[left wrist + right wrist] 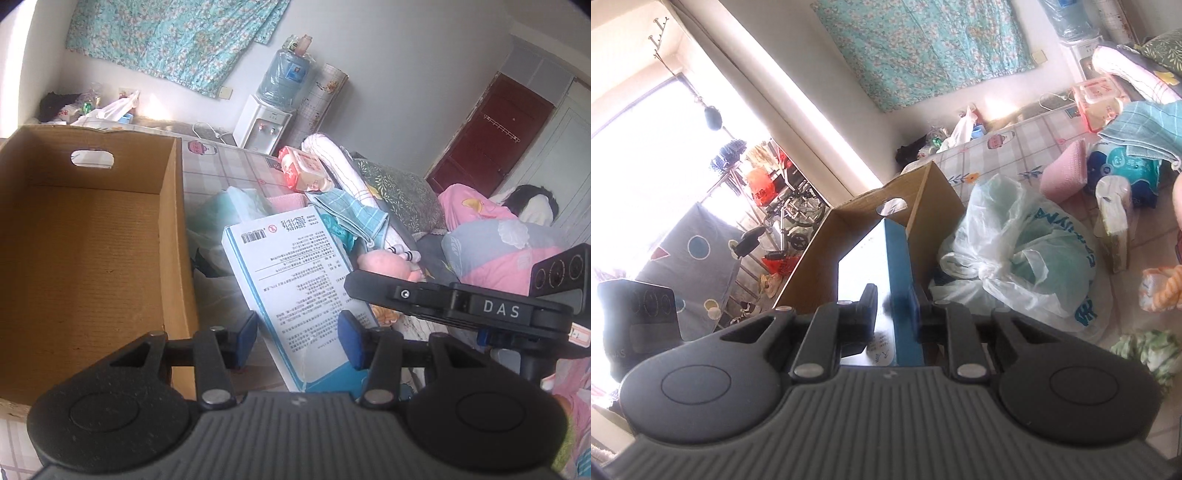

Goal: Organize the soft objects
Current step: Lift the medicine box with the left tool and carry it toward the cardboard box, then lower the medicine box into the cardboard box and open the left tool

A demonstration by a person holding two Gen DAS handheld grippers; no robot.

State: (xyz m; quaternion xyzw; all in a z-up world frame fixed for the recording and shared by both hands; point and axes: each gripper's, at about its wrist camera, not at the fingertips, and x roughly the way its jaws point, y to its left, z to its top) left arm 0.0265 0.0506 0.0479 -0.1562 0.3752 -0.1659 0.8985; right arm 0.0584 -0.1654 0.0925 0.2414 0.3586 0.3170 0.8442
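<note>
An empty brown cardboard box with a handle hole stands on the checked bed sheet; it also shows in the right wrist view. My right gripper is shut on a flat blue-and-white printed carton, held on edge next to the cardboard box. The same carton shows in the left wrist view, with the right gripper's body to its right. My left gripper is open and empty, its blue pads either side of the carton's lower part without touching it.
A knotted plastic bag, a pink sponge, tissue packs, a teal towel, a pink plush toy and pillows lie on the bed. A water dispenser stands behind.
</note>
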